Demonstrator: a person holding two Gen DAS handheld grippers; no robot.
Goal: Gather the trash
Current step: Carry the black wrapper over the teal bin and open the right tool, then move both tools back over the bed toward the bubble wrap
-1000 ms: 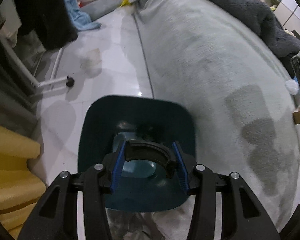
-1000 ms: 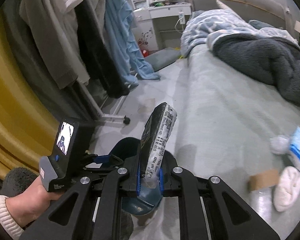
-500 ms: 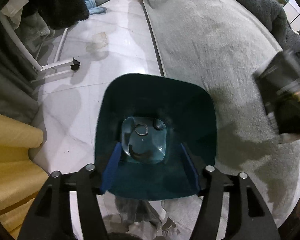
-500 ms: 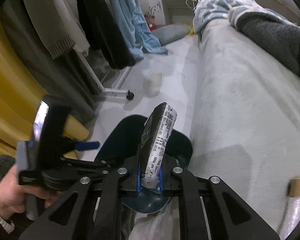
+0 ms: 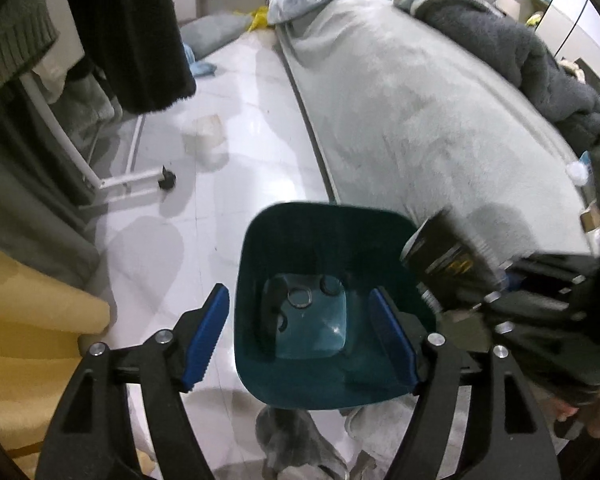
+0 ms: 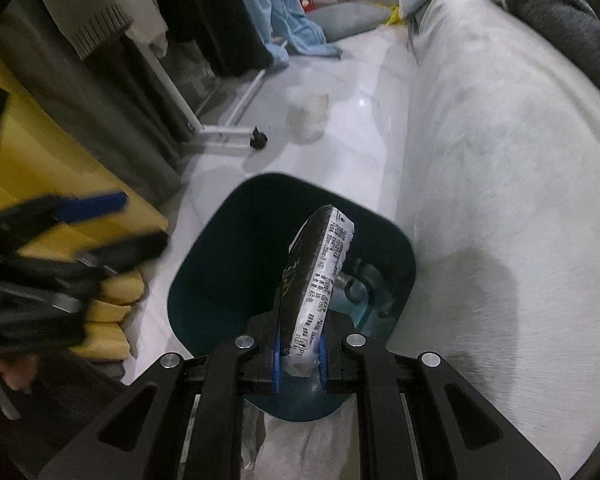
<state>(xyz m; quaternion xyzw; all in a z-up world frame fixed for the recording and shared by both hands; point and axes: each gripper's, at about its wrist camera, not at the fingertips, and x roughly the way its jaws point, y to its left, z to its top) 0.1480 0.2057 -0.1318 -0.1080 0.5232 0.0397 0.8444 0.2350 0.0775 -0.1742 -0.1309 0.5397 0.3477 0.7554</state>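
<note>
Bed (image 5: 420, 120): grey cover, dark blanket (image 5: 540, 64) heaped at far end.
Floor (image 5: 236, 208): white tile; clothes rack foot with castor (image 5: 166, 179).
Bin (image 5: 284, 376): dark teal, open, standing on floor just beside bed; small items lie at its bottom.
Left gripper (image 5: 300, 332): above bin, jaws opening, nothing between blue pads.
Right gripper (image 6: 299, 364): clenched on lower end of snack wrapper (image 6: 318, 276).
Snack wrapper: black and white, printed, upright over bin mouth, not yet inside

Black-framed tongs (image 5: 300, 336), blue ribbed pads (image 5: 206, 338), silver screws at the joints
</note>
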